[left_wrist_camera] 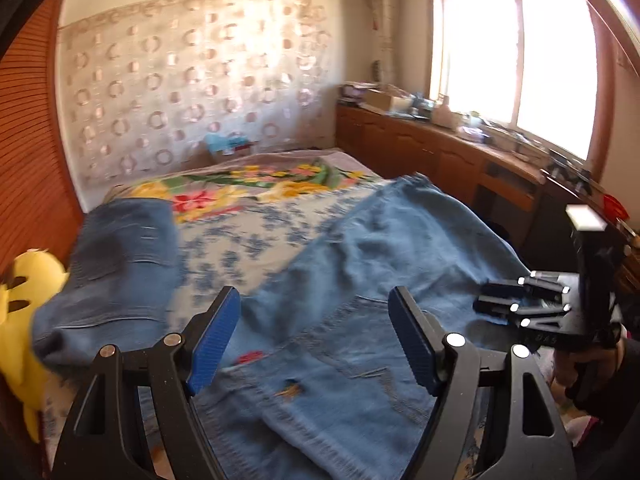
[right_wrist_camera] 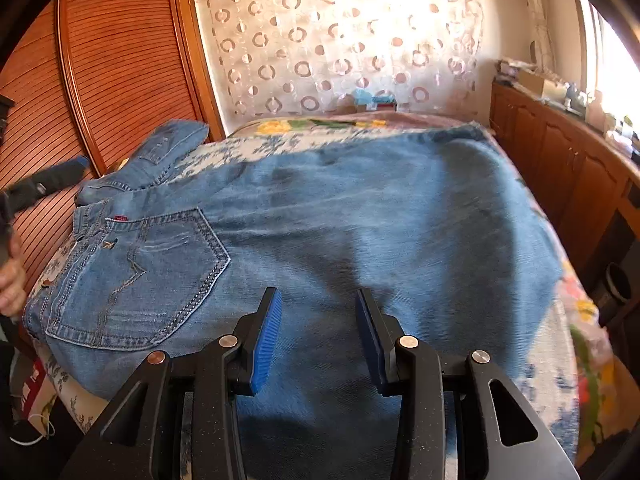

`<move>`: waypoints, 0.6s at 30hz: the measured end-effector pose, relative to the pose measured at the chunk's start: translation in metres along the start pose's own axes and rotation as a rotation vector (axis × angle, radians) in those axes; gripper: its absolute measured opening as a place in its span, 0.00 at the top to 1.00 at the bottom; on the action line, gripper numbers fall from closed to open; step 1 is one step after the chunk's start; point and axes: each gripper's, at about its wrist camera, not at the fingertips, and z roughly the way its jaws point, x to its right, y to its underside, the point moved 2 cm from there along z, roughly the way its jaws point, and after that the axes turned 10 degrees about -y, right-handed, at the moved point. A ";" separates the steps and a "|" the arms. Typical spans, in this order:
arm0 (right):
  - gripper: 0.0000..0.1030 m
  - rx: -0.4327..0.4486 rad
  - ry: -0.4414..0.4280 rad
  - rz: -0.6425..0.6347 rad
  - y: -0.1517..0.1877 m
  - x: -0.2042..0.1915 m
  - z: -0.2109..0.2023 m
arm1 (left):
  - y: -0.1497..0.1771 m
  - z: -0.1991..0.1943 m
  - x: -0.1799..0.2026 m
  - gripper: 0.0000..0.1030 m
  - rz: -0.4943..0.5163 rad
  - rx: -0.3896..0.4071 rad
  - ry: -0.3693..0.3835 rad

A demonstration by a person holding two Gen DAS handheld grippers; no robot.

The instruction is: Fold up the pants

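While the jeans (right_wrist_camera: 360, 216) lie spread out on the bed (left_wrist_camera: 248, 240), the left hand-held gripper (left_wrist_camera: 312, 336) hangs just above them with its blue pads (left_wrist_camera: 212, 344) wide apart and nothing between them, only denim underneath. The right hand-held gripper (right_wrist_camera: 318, 340) sits over the middle of the jeans too, jaws parted about halfway, and as far as I can see no cloth is pinched between them. From the right one, the back pocket (right_wrist_camera: 140, 276) and waistband end are off to its left, and the rest of the denim stretches ahead and to the right, toward the far side of the bed. From the left one, there's a second bunched-up bit of denim (left_wrist_camera: 116, 268) ahead on its left, next to a yellow plush toy (left_wrist_camera: 24, 304) at the bed's edge, with the flowery bedspread showing between the two blue patches.
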 end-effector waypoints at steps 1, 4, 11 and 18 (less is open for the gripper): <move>0.61 0.005 0.015 -0.016 0.000 0.000 -0.008 | 0.006 0.008 0.006 0.25 0.010 -0.023 0.013; 0.61 0.008 0.037 -0.035 0.002 0.004 -0.032 | 0.023 0.019 0.016 0.25 0.025 -0.055 0.032; 0.61 -0.047 0.026 -0.020 0.032 0.006 -0.072 | 0.037 0.024 0.016 0.25 -0.005 -0.075 0.041; 0.62 -0.104 -0.043 0.013 0.059 -0.008 -0.082 | 0.044 0.024 0.014 0.25 -0.016 -0.094 0.060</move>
